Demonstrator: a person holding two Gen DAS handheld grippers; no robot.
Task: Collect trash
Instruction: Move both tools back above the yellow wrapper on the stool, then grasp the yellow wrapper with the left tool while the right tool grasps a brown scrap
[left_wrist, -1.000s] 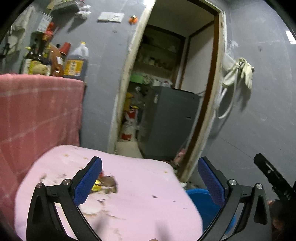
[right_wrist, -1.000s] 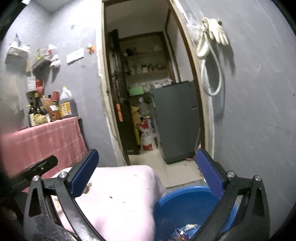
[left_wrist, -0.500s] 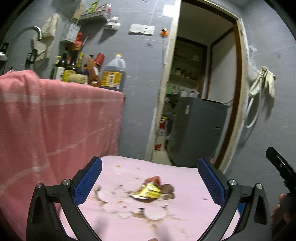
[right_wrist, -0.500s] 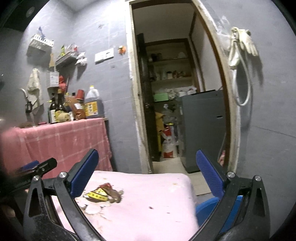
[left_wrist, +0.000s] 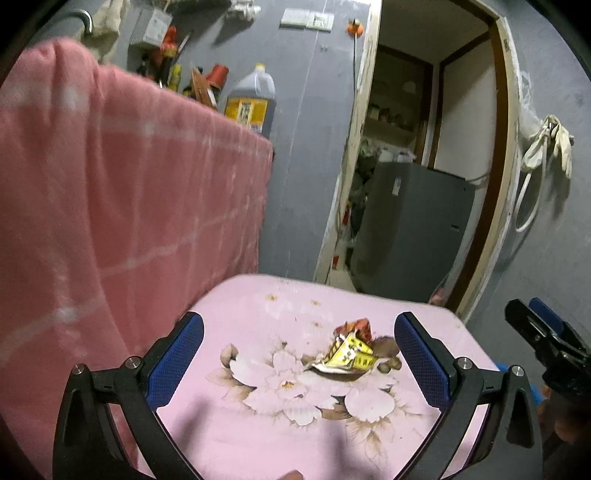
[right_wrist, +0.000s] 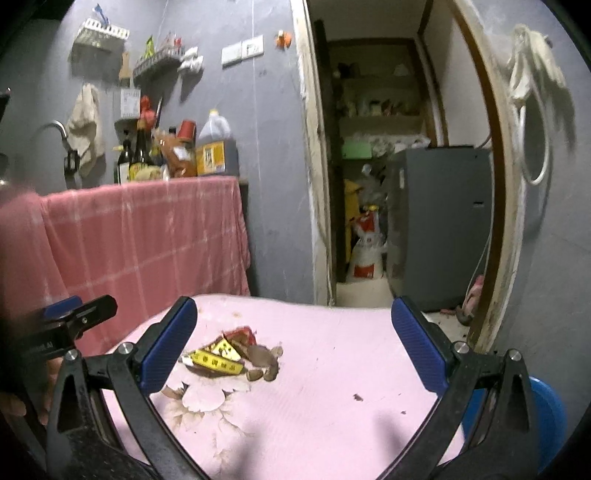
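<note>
I've swung both views off the blue tub back over the pink bench, so the yellow wrapper now sits at one o'clock between my left gripper's wide-open, empty jaws, right gripper likewise, ready to grab.

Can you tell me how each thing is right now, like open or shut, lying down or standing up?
left gripper: open, empty
right gripper: open, empty
yellow wrapper: crumpled, lying on the pink cloth
pink cloth: spread flat, stained
oil jug: upright, capped
blue tub: beside the pink cloth, contents hidden
doorway: open
gloves: hanging on the wall
</note>
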